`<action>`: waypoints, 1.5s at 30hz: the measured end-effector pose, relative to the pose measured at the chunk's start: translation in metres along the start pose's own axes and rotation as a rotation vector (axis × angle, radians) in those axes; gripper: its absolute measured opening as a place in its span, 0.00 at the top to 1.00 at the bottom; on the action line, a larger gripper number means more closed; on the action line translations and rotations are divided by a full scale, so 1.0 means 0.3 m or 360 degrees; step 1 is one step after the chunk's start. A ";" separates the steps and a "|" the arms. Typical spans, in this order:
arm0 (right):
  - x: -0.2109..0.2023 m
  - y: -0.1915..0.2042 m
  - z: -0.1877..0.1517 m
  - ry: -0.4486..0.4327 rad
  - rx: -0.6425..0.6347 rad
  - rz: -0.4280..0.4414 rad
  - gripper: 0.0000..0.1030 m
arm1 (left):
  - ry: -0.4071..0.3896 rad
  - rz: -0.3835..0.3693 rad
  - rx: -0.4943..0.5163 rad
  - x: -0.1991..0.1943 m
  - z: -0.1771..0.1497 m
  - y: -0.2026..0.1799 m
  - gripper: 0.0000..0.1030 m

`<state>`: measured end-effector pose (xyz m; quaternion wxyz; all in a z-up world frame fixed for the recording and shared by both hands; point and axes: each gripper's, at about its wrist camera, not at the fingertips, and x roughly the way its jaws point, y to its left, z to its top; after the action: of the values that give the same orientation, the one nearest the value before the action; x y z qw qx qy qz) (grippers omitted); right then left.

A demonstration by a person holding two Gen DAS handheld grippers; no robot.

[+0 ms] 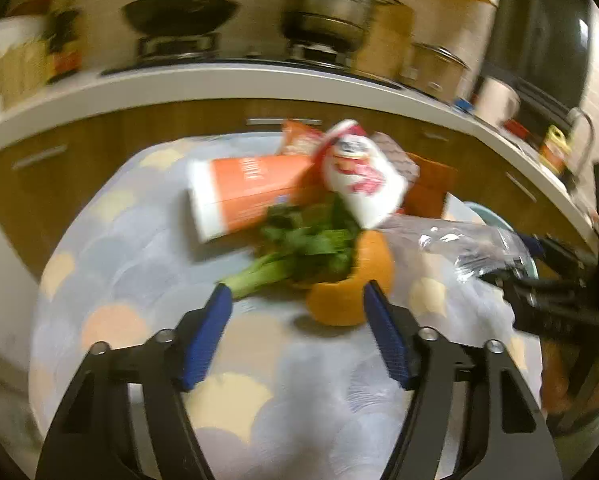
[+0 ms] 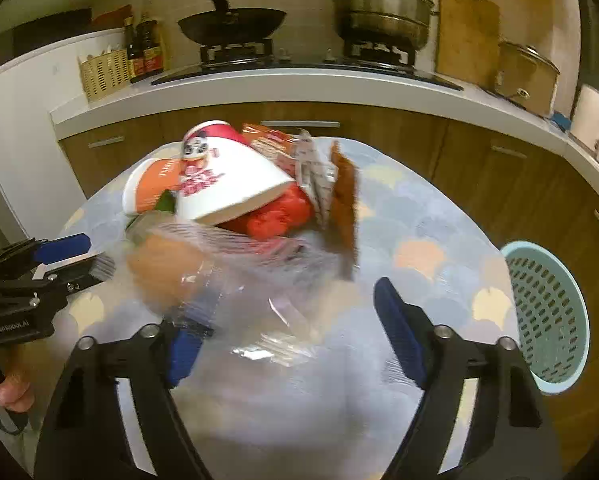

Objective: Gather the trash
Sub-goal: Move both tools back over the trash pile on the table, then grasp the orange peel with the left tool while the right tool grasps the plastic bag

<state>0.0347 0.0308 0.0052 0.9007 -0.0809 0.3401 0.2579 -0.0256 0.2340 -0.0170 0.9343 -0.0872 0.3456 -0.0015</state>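
Blue-padded fingers (image 1: 213, 336) of the left gripper (image 1: 297, 294) spread wide, nothing clamped; orange peel (image 1: 351, 292) just inside the right pad, bok choy stem (image 1: 259, 272) near the left one. Right gripper (image 2: 299, 312) likewise parted, clear plastic wrap (image 2: 235, 280) draped over its left finger and lying between the pads; grip on it not certain.

One round table (image 2: 439, 240) under a scale-patterned cloth. One pale blue perforated basket (image 2: 547, 316) beside the table's right edge; visible inside bare. One trash heap mid-table: one orange carton (image 1: 239, 196), one white-and-red paper cup (image 2: 227, 184) on its side, one red crumpled bag (image 2: 279, 216), one brown wrapper (image 2: 345, 216), several snack packets (image 2: 275, 144) behind, count blurred.
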 end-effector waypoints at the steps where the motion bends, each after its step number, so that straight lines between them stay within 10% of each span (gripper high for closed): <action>1: -0.002 -0.015 0.001 0.0001 0.0026 -0.0002 0.29 | 0.0006 -0.0032 0.0053 0.008 0.006 -0.025 0.40; 14: -0.040 -0.149 -0.005 0.0003 0.0156 0.0012 0.29 | 0.0128 -0.0230 0.0254 0.077 0.007 -0.130 0.73; 35: -0.134 -0.052 -0.082 0.0103 0.0107 0.0315 0.18 | 0.0167 -0.0304 0.0144 -0.047 -0.156 -0.129 0.86; 45: 0.037 0.078 -0.089 0.0250 0.0197 0.0183 0.08 | 0.0107 -0.0204 0.0090 -0.179 -0.209 0.007 0.85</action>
<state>0.0143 0.0469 -0.0217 0.8583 -0.0253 0.4290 0.2806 -0.1069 0.2294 -0.0295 0.9223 -0.0827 0.3702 -0.0740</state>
